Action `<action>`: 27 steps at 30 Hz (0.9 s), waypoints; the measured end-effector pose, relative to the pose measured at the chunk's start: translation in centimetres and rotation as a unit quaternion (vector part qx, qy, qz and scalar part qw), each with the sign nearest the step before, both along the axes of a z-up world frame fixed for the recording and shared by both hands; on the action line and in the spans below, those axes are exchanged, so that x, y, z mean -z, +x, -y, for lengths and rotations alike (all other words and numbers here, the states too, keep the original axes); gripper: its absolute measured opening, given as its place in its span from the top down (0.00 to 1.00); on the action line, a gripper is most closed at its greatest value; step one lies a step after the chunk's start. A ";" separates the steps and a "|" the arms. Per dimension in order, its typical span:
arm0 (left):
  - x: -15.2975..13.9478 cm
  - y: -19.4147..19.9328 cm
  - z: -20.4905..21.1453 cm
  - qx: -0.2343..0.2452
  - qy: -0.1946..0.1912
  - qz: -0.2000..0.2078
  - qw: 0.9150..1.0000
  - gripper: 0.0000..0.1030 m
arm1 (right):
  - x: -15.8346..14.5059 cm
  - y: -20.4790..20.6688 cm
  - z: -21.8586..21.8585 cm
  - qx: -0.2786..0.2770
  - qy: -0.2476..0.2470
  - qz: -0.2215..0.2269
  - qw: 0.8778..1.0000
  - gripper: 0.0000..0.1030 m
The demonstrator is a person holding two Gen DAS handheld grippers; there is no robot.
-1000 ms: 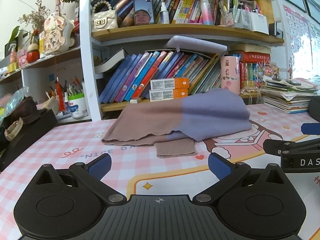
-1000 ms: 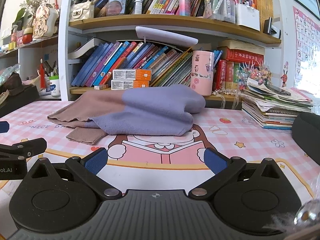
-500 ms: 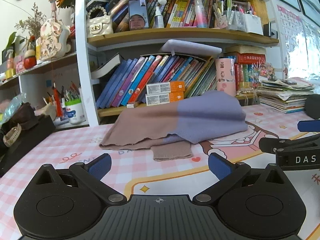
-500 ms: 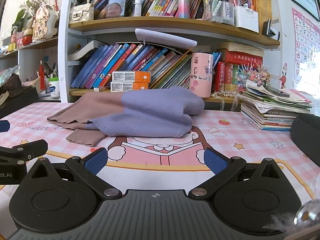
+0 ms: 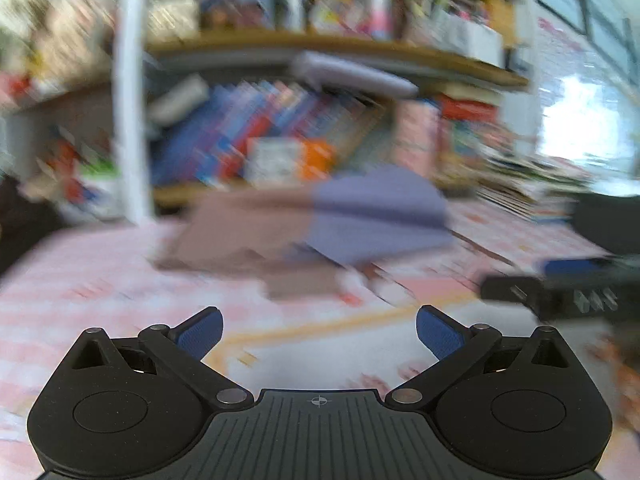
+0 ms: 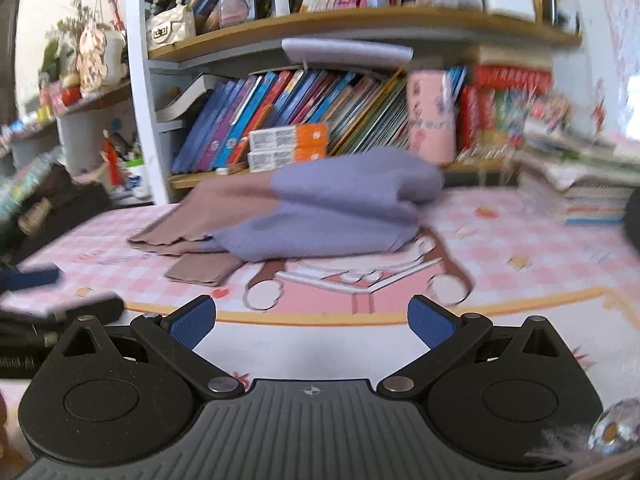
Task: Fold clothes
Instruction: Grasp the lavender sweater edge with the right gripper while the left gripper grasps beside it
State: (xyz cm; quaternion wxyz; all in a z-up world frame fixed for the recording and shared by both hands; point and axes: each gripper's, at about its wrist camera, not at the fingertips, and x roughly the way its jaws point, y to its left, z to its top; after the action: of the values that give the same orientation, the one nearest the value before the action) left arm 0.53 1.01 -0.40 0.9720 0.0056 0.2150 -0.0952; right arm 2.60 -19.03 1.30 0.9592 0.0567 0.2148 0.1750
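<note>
A pink checkered cartoon-printed tablecloth (image 6: 500, 240) lies before a white bookshelf with wooden boards (image 6: 360, 20) crowded with slanted colourful books (image 6: 288, 112), two orange-and-white cartons (image 6: 288, 146), a pink cylindrical tin (image 6: 430, 120) and a quilted cream handbag (image 6: 170, 30).

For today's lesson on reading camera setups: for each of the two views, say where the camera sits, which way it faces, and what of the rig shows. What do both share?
Left wrist: on the left gripper, facing the blurred garment and bookshelf; jaws open; right gripper at right edge.
Right wrist: on the right gripper, facing the same garment; jaws open; left gripper at left edge.
Shared: garment, bookshelf, pink checked tablecloth.
</note>
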 end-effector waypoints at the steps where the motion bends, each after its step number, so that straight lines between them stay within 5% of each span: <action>1: 0.1 0.3 -0.1 0.014 -0.009 -0.012 1.000 0.00 | -0.2 0.7 0.4 -0.007 0.008 -0.006 1.000 0.00; 7: -1.4 3.6 -0.4 0.001 0.005 -0.009 1.000 0.00 | -1.9 8.3 4.2 0.007 0.099 -0.049 0.994 0.00; 14: -2.5 6.5 -0.5 0.006 0.027 -0.007 1.000 0.00 | -1.4 18.8 7.7 0.035 0.206 -0.110 0.972 0.06; 18: -2.2 7.0 0.0 0.019 0.047 -0.009 0.999 0.00 | -0.3 23.5 7.9 0.043 0.234 -0.145 0.960 0.28; 21: -2.1 7.3 0.7 0.029 0.054 -0.009 0.998 0.00 | 0.9 25.6 7.3 0.035 0.256 -0.179 0.949 0.80; 25: -2.3 8.0 2.2 0.050 0.059 0.002 0.997 0.00 | -0.6 23.2 5.0 -0.053 0.286 -0.156 0.944 0.88; 27: -2.2 8.6 3.3 0.058 0.056 0.006 0.997 0.00 | -1.3 21.4 4.3 -0.127 0.336 -0.153 0.921 0.89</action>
State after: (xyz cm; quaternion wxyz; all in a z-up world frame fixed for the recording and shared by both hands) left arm 9.11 -2.27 1.84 0.9641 0.0734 0.2137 -0.1393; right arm 24.05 -23.28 2.65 0.8090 0.3735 0.2933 0.3464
